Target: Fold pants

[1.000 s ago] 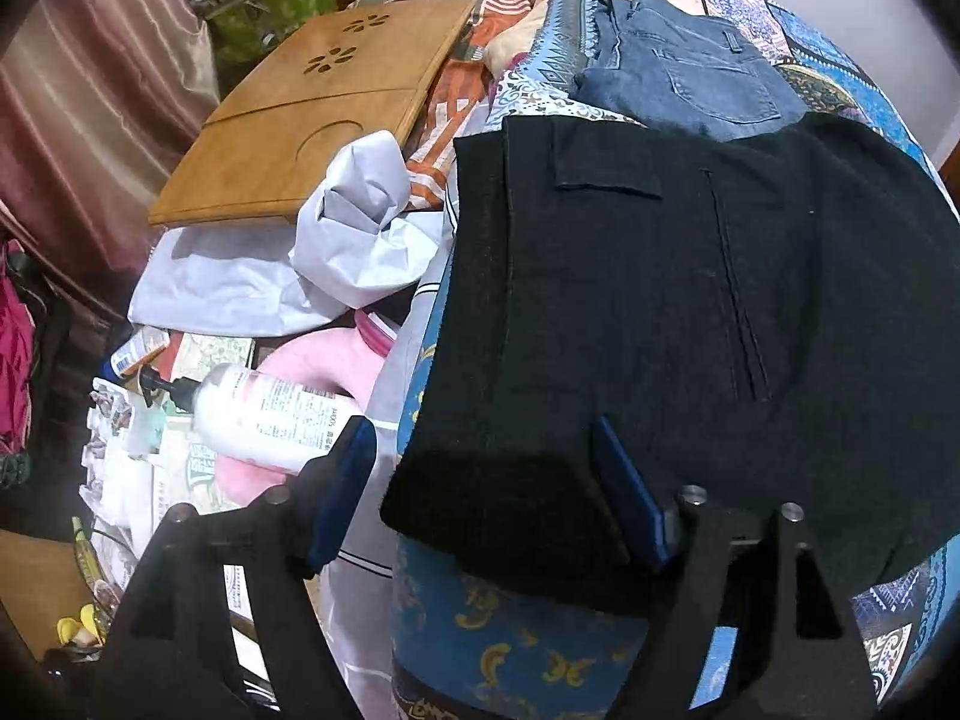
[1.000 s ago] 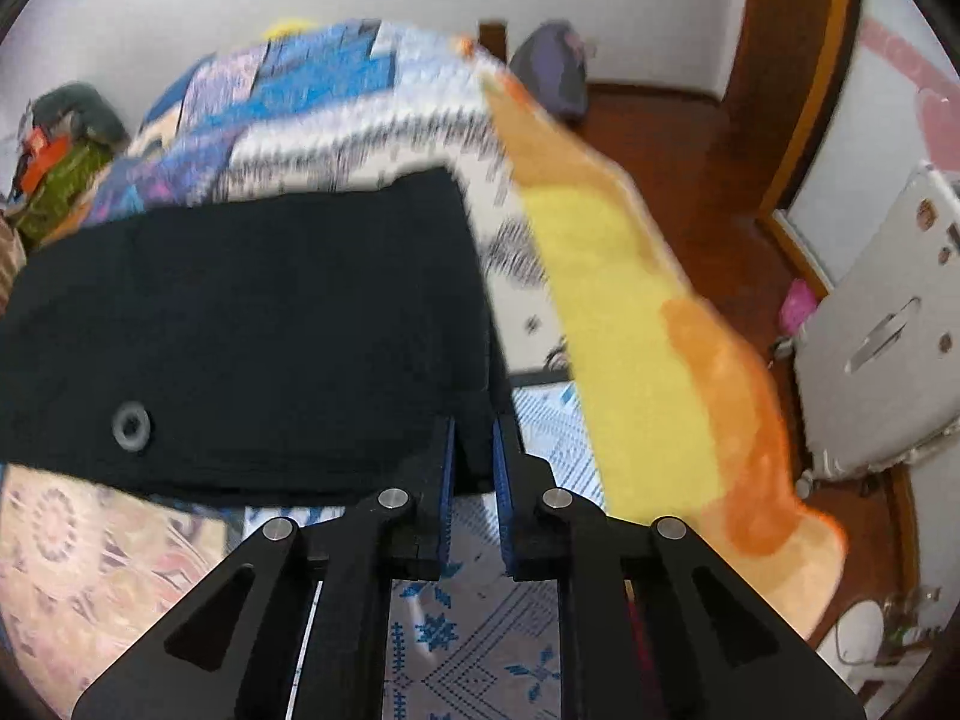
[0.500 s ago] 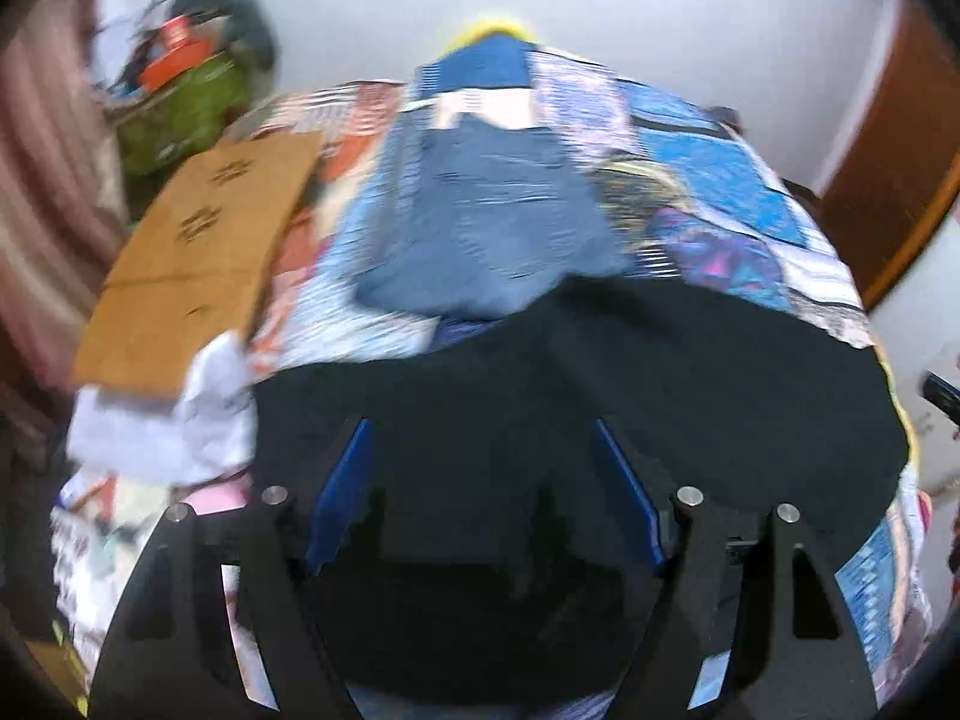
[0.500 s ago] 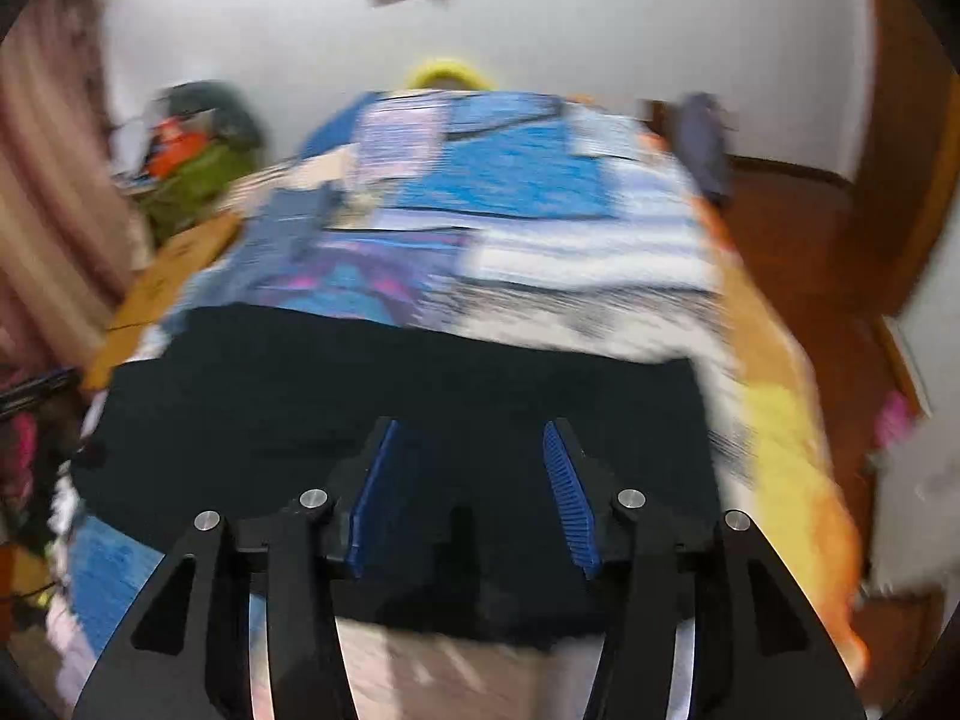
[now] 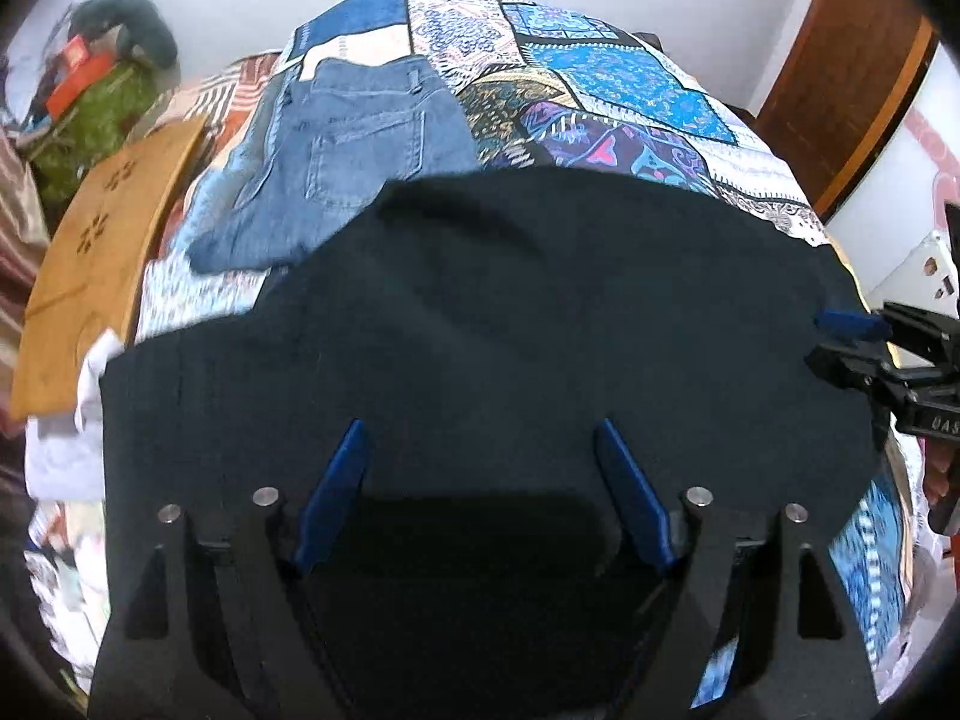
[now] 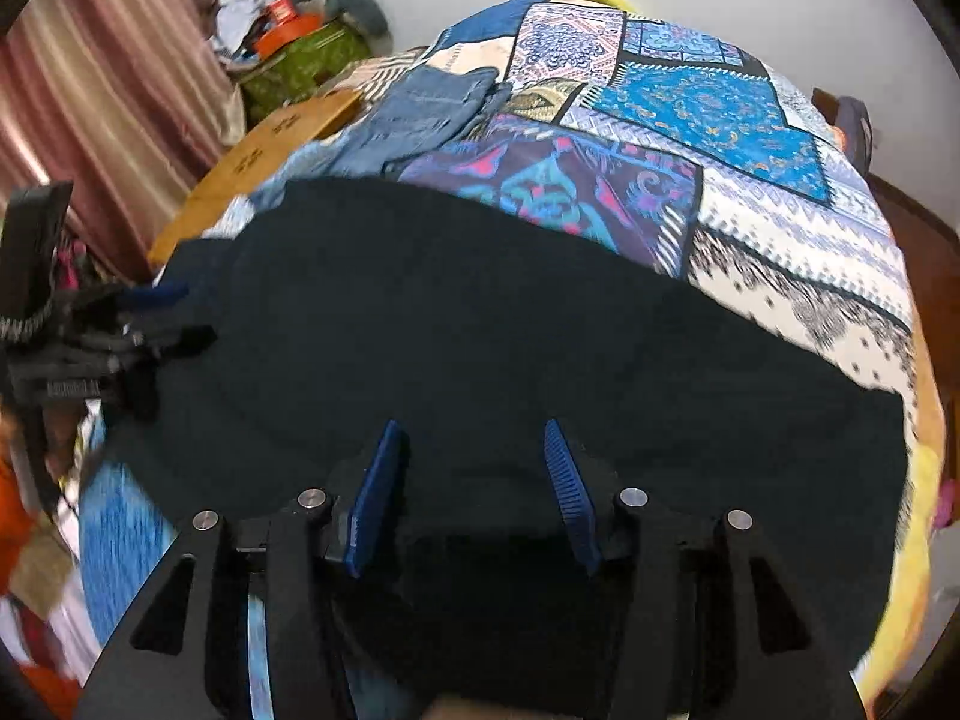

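A: Both sets of tongs, left gripper and right gripper, are spread, pinching nothing?

B: Yes; the black fabric pants lie under them, folded on the patchwork quilt; soft, light, likely floppy; I'd grip a folded edge.

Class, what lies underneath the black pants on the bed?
The black pants lie on the patchwork bedspread, and their far edge overlaps the blue jeans. Anything else beneath is covered.

Black pants near hem seemingly hidden behind gripper frames.
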Demonstrator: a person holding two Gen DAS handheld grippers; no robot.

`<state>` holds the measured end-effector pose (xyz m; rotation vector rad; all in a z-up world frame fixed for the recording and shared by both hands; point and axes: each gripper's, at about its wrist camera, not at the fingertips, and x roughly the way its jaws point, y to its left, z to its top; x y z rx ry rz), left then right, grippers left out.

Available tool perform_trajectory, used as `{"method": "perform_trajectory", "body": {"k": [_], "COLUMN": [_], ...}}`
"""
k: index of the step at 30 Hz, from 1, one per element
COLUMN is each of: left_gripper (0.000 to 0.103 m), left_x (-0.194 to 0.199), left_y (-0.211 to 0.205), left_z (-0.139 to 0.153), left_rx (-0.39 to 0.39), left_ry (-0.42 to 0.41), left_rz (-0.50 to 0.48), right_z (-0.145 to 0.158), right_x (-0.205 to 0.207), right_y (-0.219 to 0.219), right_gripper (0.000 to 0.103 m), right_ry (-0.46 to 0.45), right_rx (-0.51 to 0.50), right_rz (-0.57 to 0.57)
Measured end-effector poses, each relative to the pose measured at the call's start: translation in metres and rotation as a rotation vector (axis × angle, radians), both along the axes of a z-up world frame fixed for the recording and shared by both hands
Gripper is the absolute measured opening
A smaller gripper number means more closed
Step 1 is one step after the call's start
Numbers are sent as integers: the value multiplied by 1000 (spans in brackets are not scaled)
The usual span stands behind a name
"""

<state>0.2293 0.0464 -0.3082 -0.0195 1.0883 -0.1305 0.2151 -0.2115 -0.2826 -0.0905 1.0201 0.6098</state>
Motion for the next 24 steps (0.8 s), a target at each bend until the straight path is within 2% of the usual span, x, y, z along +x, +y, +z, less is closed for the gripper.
{"method": "perform_trajectory", "body": {"k": [2,7,10,15,17,20,24], "left_gripper": [79,80,79,79,79,79,80], "left_x": [-13,-39,-51,-57,-50,-32,6], "left_y": [-2,-9,-12,-23,-25,-32,-58], "left_z": [1,3,4,14,25,44,55], "left_rx": [10,48,67,141,122,44,14], "left_ry": [-4,-31,-11,-13,-18,-46,-69], "left_rz": [-2,14,1,-41,-42,-40,-45], "right_z": [1,0,-1,4,10,20,18], "right_x": [-10,-29,-40,-52,-51,-41,-9], "right_y": [-12,-41,-50,-61,-72,-91,-111], "right_gripper": [49,49,50,50,50,50,50], "right_ry": [5,32,40,31,20,-11,-46], "right_rx": [-4,58,83,43,45,66,64], "right_rz": [-8,-73,-101,-105,-124,-173,-253]}}
